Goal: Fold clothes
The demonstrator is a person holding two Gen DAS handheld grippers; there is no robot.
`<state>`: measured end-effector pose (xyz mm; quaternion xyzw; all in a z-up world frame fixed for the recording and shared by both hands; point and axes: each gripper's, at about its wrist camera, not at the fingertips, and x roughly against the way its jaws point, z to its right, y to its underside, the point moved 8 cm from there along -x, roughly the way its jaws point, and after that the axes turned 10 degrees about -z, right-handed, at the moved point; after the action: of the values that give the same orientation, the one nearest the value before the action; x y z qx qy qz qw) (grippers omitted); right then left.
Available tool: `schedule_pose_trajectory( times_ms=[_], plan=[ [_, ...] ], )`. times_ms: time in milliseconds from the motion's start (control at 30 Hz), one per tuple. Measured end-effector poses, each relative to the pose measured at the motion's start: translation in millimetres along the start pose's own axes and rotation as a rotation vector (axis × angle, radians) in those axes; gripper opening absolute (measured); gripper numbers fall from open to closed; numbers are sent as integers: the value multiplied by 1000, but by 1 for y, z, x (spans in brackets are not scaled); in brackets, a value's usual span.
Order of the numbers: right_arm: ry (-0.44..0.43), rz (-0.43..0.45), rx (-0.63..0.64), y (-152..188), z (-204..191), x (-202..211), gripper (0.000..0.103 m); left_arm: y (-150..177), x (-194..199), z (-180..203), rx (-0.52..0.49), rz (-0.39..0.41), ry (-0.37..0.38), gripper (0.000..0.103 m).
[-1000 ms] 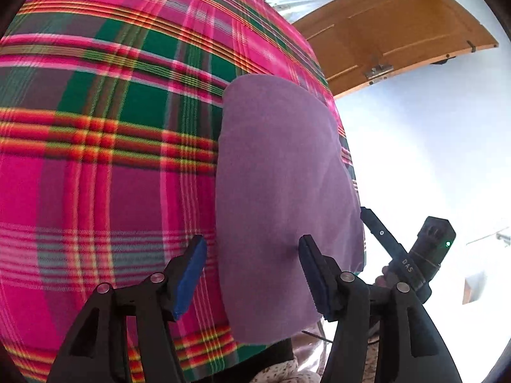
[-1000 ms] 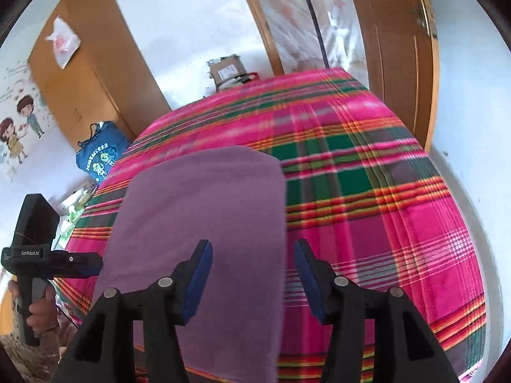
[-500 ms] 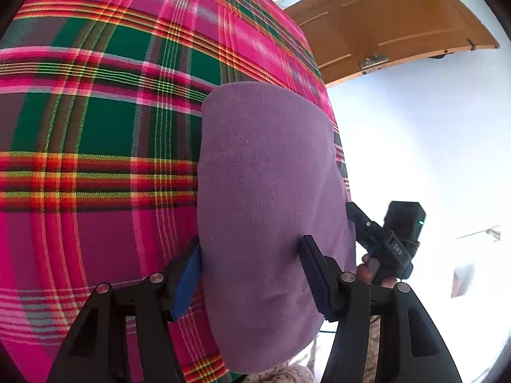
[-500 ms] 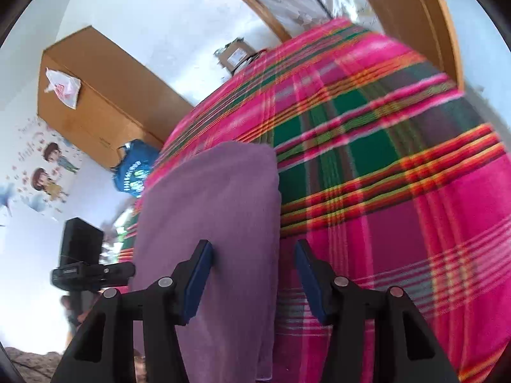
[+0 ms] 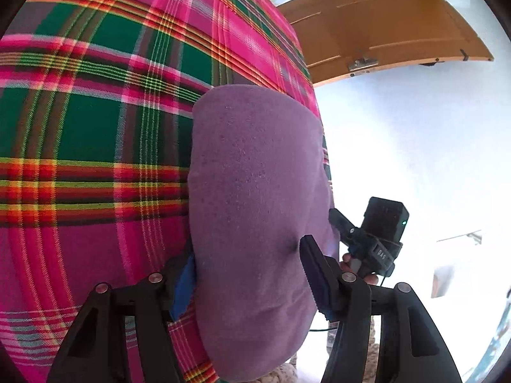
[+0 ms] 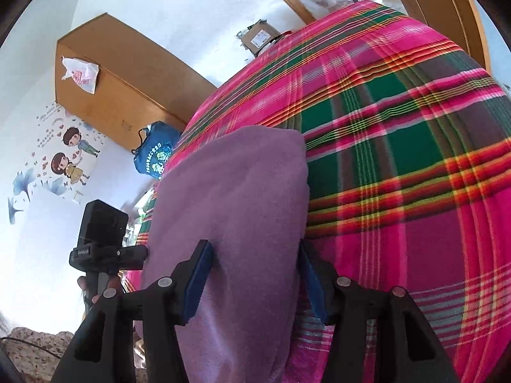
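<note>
Folded mauve fleece cloth [image 5: 252, 210], flat on pink-green plaid bedcover [image 5: 89, 134]. L gripper [image 5: 247, 274] & R gripper [image 6: 252, 274]: jaws wide, straddling cloth's near edges, one finger under the edge, not clamped.

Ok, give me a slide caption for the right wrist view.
Right gripper open, fingers straddling the near end of a folded purple cloth on a plaid bedspread.

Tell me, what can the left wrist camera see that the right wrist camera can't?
Only the left wrist view shows the wooden door and the right gripper from outside. Only the right wrist view shows the wooden cabinet, blue bag, cartoon wall stickers and the left gripper. Both show the purple cloth on the plaid blanket, between open fingers.
</note>
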<state>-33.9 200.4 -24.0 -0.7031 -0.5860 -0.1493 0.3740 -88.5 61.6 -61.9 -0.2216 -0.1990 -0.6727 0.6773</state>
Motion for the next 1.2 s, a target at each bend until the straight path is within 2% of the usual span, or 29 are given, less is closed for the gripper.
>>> schedule_pose_trajectory(
  times_ms=[100, 200, 400, 567, 767, 967, 1000, 1200],
  plan=[
    [-1, -12, 6, 1, -2, -2, 56, 26, 12, -2, -4, -10, 8, 63],
    [-2, -21, 9, 1, -4, -4, 57, 29, 7, 2, -27, -15, -10, 63],
    [-7, -36, 3, 2, -2, -3, 56, 31, 8, 2, -19, -11, 26, 63],
    [-9, -44, -11, 2, -1, -2, 56, 35, 4, 6, -41, -4, 13, 63],
    [14, -16, -27, 3, -2, -1, 55, 32, 10, 1, 3, -8, 30, 63],
    [-1, -23, -59, 8, -3, -5, 37, 29, 21, -12, 73, -4, 56, 62],
    [3, -23, -60, 8, -3, -4, 33, 29, 22, -14, 83, -7, 55, 59],
    [-2, 2, -87, 8, -11, -5, 26, 24, 26, -20, 109, -23, 51, 43]
  ],
)
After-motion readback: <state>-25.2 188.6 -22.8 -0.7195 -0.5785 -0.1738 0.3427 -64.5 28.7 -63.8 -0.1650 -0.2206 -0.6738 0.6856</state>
